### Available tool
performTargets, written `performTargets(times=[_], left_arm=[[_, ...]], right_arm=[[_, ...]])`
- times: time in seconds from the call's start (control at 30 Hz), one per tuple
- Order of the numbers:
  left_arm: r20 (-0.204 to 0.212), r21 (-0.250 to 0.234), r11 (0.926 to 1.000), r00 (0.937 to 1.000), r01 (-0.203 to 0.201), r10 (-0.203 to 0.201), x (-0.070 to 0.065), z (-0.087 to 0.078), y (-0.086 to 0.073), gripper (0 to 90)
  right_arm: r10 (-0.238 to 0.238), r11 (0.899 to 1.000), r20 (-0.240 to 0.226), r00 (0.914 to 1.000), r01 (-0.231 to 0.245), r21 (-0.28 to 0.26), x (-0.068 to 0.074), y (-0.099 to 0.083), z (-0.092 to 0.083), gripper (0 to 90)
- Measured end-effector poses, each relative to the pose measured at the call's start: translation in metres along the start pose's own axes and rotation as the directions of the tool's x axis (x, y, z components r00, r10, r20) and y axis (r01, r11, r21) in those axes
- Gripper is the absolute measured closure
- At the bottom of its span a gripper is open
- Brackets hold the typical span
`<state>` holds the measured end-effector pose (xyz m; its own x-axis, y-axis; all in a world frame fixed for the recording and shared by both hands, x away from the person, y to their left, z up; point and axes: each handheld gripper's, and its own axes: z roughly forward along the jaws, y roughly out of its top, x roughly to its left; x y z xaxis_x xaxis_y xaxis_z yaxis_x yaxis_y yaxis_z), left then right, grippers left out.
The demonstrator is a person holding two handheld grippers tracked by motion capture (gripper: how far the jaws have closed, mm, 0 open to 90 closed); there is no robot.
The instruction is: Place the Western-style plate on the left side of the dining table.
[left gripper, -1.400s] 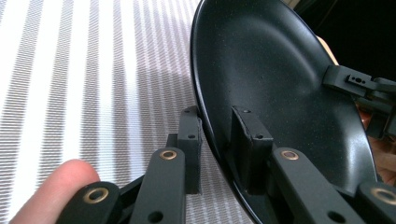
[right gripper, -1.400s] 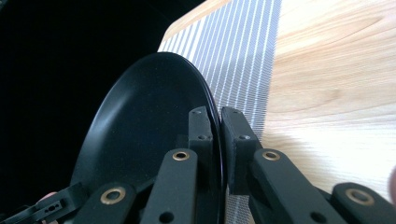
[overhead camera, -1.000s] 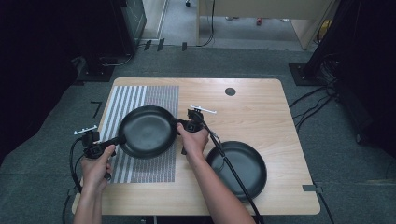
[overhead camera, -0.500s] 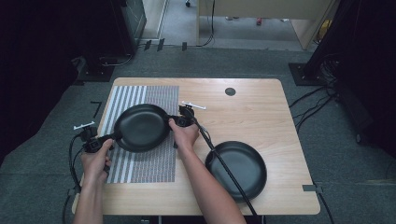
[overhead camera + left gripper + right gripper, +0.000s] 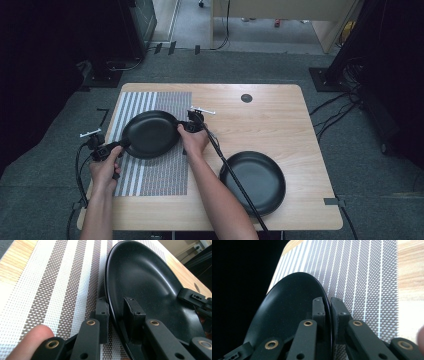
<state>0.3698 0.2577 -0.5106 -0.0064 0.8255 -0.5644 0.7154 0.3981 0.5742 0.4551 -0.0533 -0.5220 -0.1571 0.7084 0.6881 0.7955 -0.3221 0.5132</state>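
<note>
I hold a black pan [image 5: 150, 134] over the striped mat [image 5: 160, 170] with nothing in it. My left gripper [image 5: 102, 150] pinches its rim on one side and my right gripper [image 5: 192, 122] pinches the other side. From above I see a second pan [image 5: 260, 182], also with nothing inside, on the surface [image 5: 280, 115]. The left gripper view shows my fingertip [image 5: 30, 342].

The black plate [image 5: 150, 287] runs off the left gripper view's bottom edge.
</note>
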Motion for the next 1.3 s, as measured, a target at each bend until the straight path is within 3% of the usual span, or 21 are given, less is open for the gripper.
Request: performTargets(times=[0.3,0.43,0.53,0.6,0.7,0.8,0.87,0.93,1.07,1.2,1.3], left_arm=[[-0.019,-0.008,1.0000,0.9998,-0.004,0.004,0.002,0.002,0.000,75.4],[-0.023,-0.009,0.9999,0.9997,-0.012,0.012,0.001,0.002,-0.001,74.6],[0.007,-0.016,0.9996,0.9997,-0.025,0.025,-0.001,0.001,-0.001,62.5],[-0.009,-0.039,0.9976,0.9983,-0.058,0.058,-0.003,-0.001,-0.001,55.1],[-0.031,-0.042,0.9970,0.9975,-0.065,0.064,-0.002,-0.003,-0.001,44.1],[-0.050,-0.029,0.9970,0.9963,-0.072,0.070,-0.001,-0.005,-0.001,39.4],[-0.051,-0.018,0.9972,0.9961,-0.073,0.072,-0.002,-0.008,0.000,38.0],[-0.051,-0.017,0.9963,0.9952,-0.085,0.084,-0.005,-0.014,0.001,35.9],[-0.054,-0.018,0.9918,0.9907,-0.126,0.125,-0.014,-0.022,-0.002,29.4],[-0.058,-0.010,0.9848,0.9833,-0.173,0.173,-0.025,-0.029,-0.009,23.1],[-0.054,-0.010,0.9797,0.9785,-0.200,0.199,-0.033,-0.035,-0.014,20.4]], right_arm=[[-0.013,1.000,0.001,0.9999,0.013,-0.012,-0.001,-0.001,0.008,82.3],[-0.040,0.999,0.010,0.9991,0.041,-0.017,0.001,-0.002,0.008,81.8],[-0.081,0.996,0.025,0.9964,0.082,-0.021,0.003,-0.003,0.008,78.3],[-0.101,0.994,0.039,0.9941,0.103,-0.038,0.006,-0.003,0.007,66.6],[-0.164,0.983,0.094,0.9819,0.171,-0.071,0.010,-0.002,0.001,56.7],[-0.203,0.973,0.126,0.9710,0.214,-0.083,0.012,0.000,-0.008,56.3],[-0.242,0.962,0.148,0.9590,0.257,-0.092,0.014,0.001,-0.015,55.5],[-0.263,0.956,0.147,0.9534,0.278,-0.092,0.016,0.003,-0.023,52.8],[-0.286,0.953,0.105,0.9525,0.294,-0.070,0.018,0.006,-0.039,45.2],[-0.335,0.940,0.116,0.9349,0.340,-0.027,0.020,0.007,-0.057,38.3],[-0.336,0.939,0.102,0.9362,0.341,-0.033,0.021,0.007,-0.073,33.4]])
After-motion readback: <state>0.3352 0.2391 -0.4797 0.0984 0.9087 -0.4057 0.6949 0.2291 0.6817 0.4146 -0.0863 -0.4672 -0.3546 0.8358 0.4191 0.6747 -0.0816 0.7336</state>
